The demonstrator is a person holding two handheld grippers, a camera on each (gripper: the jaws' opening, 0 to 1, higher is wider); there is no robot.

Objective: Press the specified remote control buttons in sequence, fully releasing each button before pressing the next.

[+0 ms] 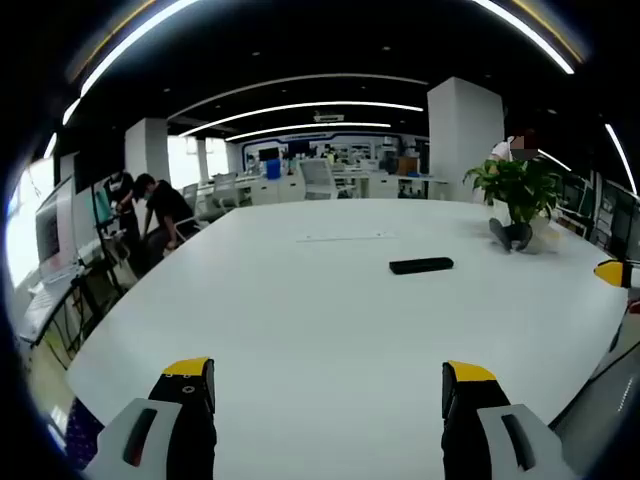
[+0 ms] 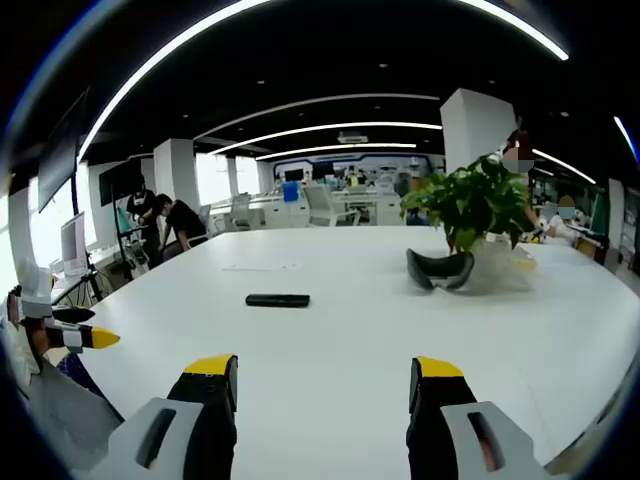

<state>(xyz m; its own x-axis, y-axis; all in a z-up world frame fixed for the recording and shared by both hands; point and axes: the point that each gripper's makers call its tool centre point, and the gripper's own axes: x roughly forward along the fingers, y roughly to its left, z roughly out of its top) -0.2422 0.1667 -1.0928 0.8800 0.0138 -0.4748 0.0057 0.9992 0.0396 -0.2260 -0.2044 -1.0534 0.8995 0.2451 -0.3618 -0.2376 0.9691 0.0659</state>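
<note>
A black remote control (image 1: 421, 265) lies flat on the large white table (image 1: 300, 310), well beyond my left gripper (image 1: 328, 385). That gripper hovers over the near part of the table, open, with nothing between its yellow-tipped fingers. In the right gripper view the same remote (image 2: 278, 300) lies ahead and slightly left of my right gripper (image 2: 325, 383), which is also open and holds nothing. A yellow tip of the right gripper (image 1: 611, 272) shows at the right edge of the left gripper view. The left gripper (image 2: 85, 338) shows at the left edge of the right gripper view.
A potted green plant (image 2: 470, 215) stands on the table's right side with a dark curved object (image 2: 440, 270) at its base. A thin strip (image 1: 346, 237) lies farther back on the table. People (image 1: 160, 210) stand by desks and monitors at the left.
</note>
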